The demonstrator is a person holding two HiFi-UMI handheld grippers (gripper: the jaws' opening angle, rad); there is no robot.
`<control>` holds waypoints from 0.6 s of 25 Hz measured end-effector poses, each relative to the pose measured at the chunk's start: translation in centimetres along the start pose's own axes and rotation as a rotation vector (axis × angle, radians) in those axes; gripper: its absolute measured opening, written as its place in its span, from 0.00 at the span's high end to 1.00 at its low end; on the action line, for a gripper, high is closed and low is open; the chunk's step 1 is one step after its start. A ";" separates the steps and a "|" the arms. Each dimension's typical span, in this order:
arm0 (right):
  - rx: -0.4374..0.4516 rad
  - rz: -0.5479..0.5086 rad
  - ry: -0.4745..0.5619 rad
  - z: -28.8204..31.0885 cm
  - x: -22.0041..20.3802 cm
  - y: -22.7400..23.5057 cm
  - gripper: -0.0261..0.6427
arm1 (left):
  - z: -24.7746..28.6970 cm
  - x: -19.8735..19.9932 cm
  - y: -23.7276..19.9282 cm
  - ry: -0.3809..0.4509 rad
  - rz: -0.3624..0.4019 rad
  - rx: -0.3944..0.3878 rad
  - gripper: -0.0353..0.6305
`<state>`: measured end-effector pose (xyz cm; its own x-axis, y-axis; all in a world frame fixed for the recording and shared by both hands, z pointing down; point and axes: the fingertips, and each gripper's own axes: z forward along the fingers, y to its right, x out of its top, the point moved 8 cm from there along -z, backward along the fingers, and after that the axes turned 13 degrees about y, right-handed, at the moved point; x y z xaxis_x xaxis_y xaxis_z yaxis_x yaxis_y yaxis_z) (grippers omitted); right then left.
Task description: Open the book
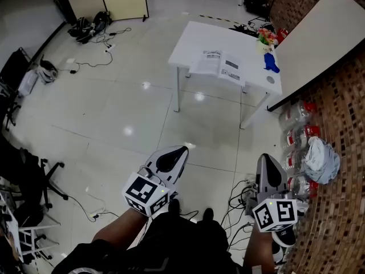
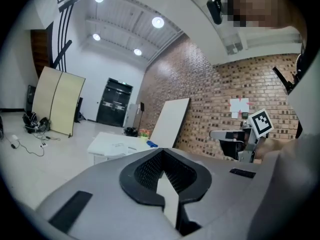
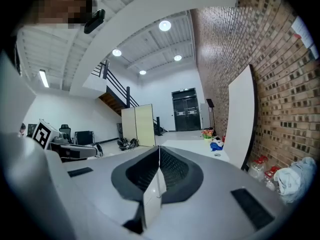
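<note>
The book point(image 1: 220, 65) lies flat about the middle of the white table point(image 1: 191, 39), close to the worktop's near long edge. It shows two printed pages side by side, so it looks to be lying open already, though from this far off I cannot tell whether that is a spread or a cover. If it is open, nothing of the task is left. If it is not, all of it is left, since neither gripper is near it and the person stands well back on the tiled floor point(image 1: 114, 113).

The left gripper point(image 1: 181, 151) has its jaws pressed together with nothing between them. The right gripper point(image 1: 266, 158) is likewise pressed together and empty. Both are held low, just in front of the person's body and well apart from the table.

Counted:
- There is one book, one table and two grippers.
- One blue object point(image 1: 271, 62) sits on the worktop towards its right end.
- One bunch of coloured things point(image 1: 266, 36) sits at the far right corner.
- One small round thing point(image 1: 270, 80) sits near the near right corner.
- One white board point(image 1: 319, 39) leans on the brick wall point(image 1: 342, 113).
- On the floor by that wall are several red-capped bottles point(image 1: 296, 116), too clustered to count, and one white bag point(image 1: 320, 158).
</note>
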<state>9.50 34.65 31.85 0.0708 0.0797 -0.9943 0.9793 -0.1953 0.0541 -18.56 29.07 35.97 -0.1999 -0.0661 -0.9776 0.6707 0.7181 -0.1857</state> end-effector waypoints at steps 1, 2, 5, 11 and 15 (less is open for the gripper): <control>0.005 0.005 0.007 -1.1 0.3 0.1 0.96 | -0.4 0.2 1.0 0.008 0.002 -0.006 0.95; 0.013 0.011 0.015 -2.2 0.5 0.2 0.96 | -0.8 0.4 2.2 0.020 0.008 -0.021 0.95; 0.040 0.023 0.043 -5.9 1.3 0.9 0.96 | -1.9 0.8 6.6 0.043 0.032 -0.074 0.95; 0.103 0.039 0.066 -12.7 2.4 3.6 0.96 | -3.7 0.6 13.7 0.034 0.055 0.065 0.95; 0.116 0.063 0.060 -15.3 2.4 4.4 0.96 | -5.1 1.4 17.0 0.044 0.085 0.073 0.95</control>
<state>16.85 48.92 31.12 0.1460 0.1209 -0.9819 0.9441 -0.3134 0.1018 -11.05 44.74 31.91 -0.1699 0.0245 -0.9852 0.7363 0.6676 -0.1104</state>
